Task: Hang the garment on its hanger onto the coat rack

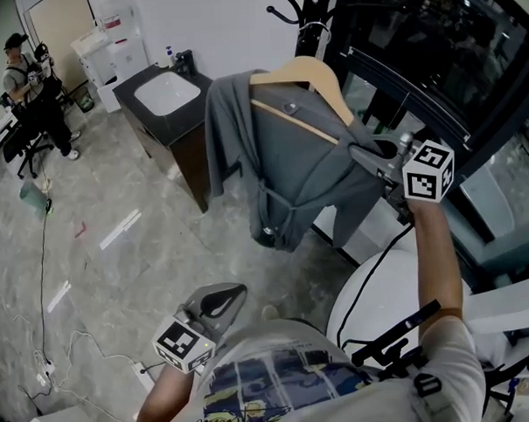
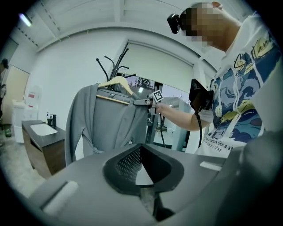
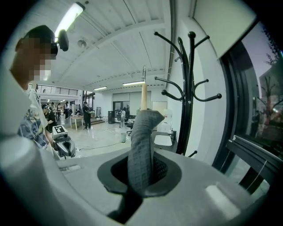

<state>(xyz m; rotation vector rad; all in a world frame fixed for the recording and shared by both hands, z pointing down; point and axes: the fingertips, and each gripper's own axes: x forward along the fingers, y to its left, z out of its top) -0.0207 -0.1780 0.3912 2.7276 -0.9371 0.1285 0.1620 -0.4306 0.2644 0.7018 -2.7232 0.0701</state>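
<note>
A grey garment [image 1: 289,161] hangs on a wooden hanger [image 1: 315,77], held up in the air in front of me. My right gripper [image 1: 364,151] is shut on the garment's shoulder at the hanger's right end. In the right gripper view the grey fabric [image 3: 141,150] fills the jaws, and the hanger [image 3: 143,95] rises above it to its metal hook. The black coat rack [image 3: 188,88] stands just right of it; in the head view its hooks [image 1: 301,16] are behind the hanger. My left gripper [image 1: 237,290] hangs low by my waist, shut and holding nothing.
A dark cabinet with a white sink [image 1: 163,92] stands left of the garment. Dark window frames [image 1: 432,50] run along the right. A white rounded unit [image 1: 382,288] sits below my right arm. Cables [image 1: 44,364] lie on the marble floor, and a person [image 1: 27,85] stands far left.
</note>
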